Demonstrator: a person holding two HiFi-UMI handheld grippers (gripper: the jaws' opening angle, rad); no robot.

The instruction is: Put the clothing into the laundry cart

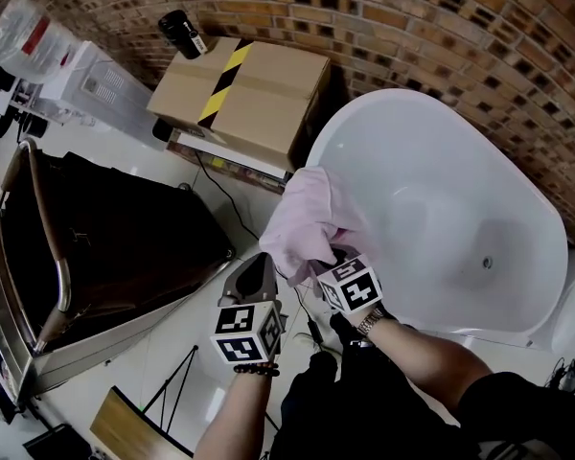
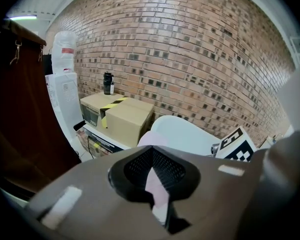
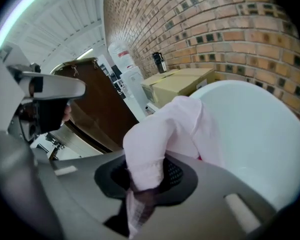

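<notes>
Pink clothing [image 1: 311, 220] drapes over white tub [image 1: 441, 190] rim, right claw [image 1: 328, 259] clenching it, left claw [image 1: 264, 259] closed alongside.

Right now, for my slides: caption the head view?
Right tool grips pink garment at white bathtub rim; laundry cart at left.

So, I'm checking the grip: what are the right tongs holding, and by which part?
The right tongs grip the pink garment by a bunched edge of the cloth.
</notes>
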